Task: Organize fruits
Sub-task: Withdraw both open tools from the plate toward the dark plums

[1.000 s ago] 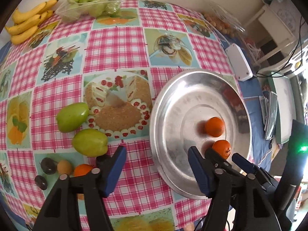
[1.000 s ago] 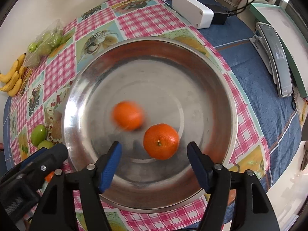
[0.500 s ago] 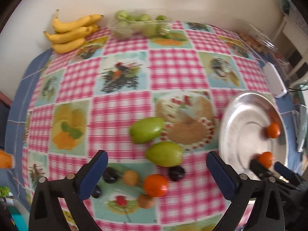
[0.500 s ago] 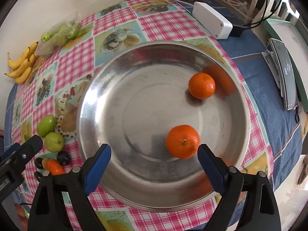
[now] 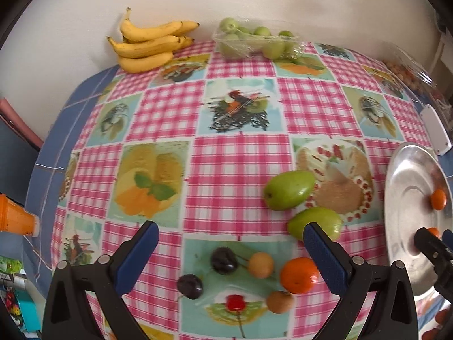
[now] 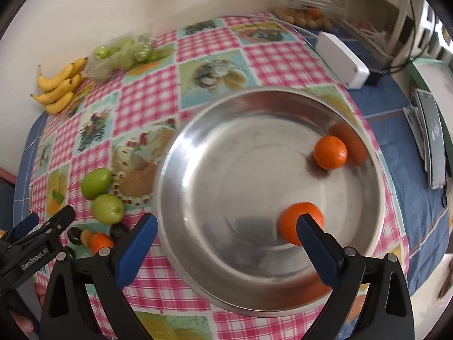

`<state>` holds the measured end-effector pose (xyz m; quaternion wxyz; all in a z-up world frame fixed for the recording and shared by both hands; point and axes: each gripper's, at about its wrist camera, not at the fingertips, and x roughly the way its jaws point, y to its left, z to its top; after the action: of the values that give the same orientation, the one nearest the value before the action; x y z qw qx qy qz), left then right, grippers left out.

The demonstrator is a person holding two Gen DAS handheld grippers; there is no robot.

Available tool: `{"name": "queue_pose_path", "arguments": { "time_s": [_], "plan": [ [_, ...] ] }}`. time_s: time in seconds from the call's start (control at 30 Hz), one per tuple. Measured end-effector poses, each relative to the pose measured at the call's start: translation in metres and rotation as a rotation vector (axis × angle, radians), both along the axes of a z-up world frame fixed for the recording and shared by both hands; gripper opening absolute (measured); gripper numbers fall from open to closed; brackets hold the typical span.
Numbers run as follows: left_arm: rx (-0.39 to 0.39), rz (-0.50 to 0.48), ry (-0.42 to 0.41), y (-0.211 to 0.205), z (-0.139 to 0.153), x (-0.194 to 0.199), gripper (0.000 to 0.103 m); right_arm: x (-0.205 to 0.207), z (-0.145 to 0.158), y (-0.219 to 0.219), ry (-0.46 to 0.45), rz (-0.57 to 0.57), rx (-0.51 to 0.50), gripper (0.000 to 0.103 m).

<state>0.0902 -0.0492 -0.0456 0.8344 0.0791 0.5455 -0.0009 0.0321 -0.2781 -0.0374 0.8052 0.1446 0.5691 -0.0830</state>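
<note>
A wide stretch of the checked pink tablecloth on the counter lies bare. Nearer, two green mangoes, dark plums and an orange tangerine crowd together. The round steel tray has open floor left of its two tangerines.

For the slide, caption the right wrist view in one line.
Open right gripper above a steel bowl holding two oranges, green fruit waiting on the checked tablecloth.

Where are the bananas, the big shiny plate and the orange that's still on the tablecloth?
bananas [image 5: 147, 44], left wrist view, middle banana.
shiny plate [image 6: 254, 170], right wrist view, bare centre.
orange on the tablecloth [image 5: 297, 274], left wrist view, its peel.
</note>
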Motion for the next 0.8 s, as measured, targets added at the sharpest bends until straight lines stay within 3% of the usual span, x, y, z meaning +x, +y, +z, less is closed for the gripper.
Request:
{"name": "queue_pose_path", "arguments": {
  "time_s": [0.23, 0.8],
  "plan": [
    [-0.015, -0.002, -0.02, 0.011, 0.003, -0.002, 0.103, 0.008, 0.001, 0.023, -0.013, 0.065, -0.007, 0.099],
    [-0.095, 0.106, -0.006, 0.049, 0.004, 0.004, 0.103, 0.023, -0.007, 0.089, 0.004, 0.204, -0.024, 0.099]
  ]
}}
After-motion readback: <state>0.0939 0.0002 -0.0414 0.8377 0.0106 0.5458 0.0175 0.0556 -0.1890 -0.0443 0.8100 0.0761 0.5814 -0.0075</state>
